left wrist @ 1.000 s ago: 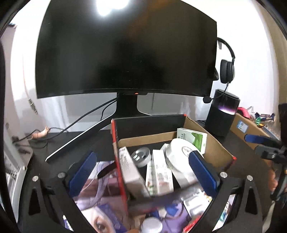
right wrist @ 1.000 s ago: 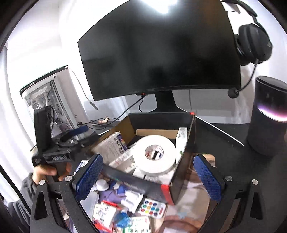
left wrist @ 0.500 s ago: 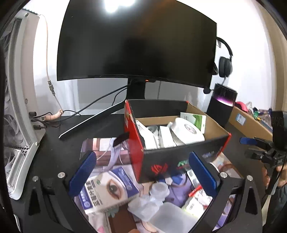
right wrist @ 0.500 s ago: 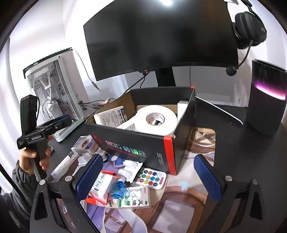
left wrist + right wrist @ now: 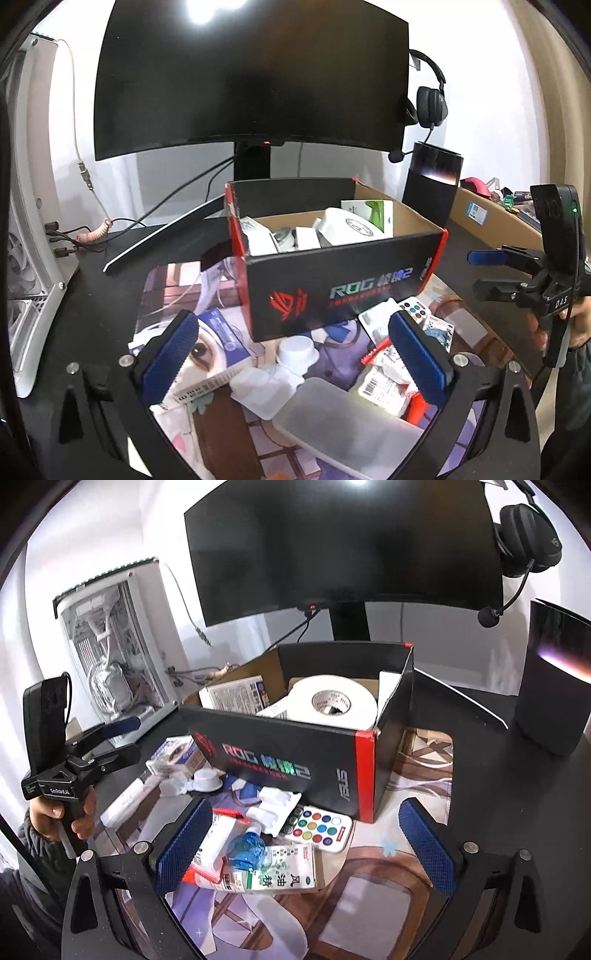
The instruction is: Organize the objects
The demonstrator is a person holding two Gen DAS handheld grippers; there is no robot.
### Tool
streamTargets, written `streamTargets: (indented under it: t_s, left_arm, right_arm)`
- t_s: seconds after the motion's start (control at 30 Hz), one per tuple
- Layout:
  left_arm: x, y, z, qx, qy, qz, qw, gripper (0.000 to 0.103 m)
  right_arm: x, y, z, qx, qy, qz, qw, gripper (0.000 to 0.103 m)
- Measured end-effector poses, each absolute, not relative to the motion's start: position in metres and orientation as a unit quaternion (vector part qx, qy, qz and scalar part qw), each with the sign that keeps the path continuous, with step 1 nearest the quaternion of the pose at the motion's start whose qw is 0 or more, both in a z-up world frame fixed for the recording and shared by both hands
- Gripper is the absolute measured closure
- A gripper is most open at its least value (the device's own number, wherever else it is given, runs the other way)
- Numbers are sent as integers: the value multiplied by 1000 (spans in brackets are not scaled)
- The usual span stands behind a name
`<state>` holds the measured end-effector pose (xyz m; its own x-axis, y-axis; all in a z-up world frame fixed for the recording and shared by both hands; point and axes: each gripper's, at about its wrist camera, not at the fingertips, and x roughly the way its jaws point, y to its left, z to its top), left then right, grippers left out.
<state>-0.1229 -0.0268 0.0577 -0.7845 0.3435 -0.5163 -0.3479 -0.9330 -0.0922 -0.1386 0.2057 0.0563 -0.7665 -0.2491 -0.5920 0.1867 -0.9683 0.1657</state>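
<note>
A black and red cardboard box (image 5: 343, 291) (image 5: 280, 753) stands on a printed desk mat, holding a white tape roll (image 5: 332, 701) (image 5: 347, 229) and small cartons. Loose items lie in front of it: a colour-button remote (image 5: 317, 829), a blue-capped bottle (image 5: 245, 849), a green-lettered carton (image 5: 280, 871), an eye-print box (image 5: 210, 347), a clear plastic case (image 5: 347, 421). My left gripper (image 5: 295, 358) is open above the clutter, nothing between its fingers. My right gripper (image 5: 303, 849) is open too, hovering over the remote and bottle.
A curved monitor (image 5: 251, 77) stands behind the box, with a headset (image 5: 430, 103) and a black speaker (image 5: 432, 184) to its right. A white PC case (image 5: 114, 642) sits at the left. A long cardboard box (image 5: 495, 218) runs along the right edge.
Both grippers have pulled back and away from the box; earlier they were close over its contents. The front-of-box clutter has come into view. Both stay open.
</note>
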Motion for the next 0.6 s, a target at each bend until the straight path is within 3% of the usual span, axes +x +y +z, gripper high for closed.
streamTargets:
  t_s: [0.6]
  left_arm:
    - [-124, -28, 52, -284, 3, 940, 189, 0]
  right_arm:
    - [-148, 199, 26, 395, 40, -912, 104, 0]
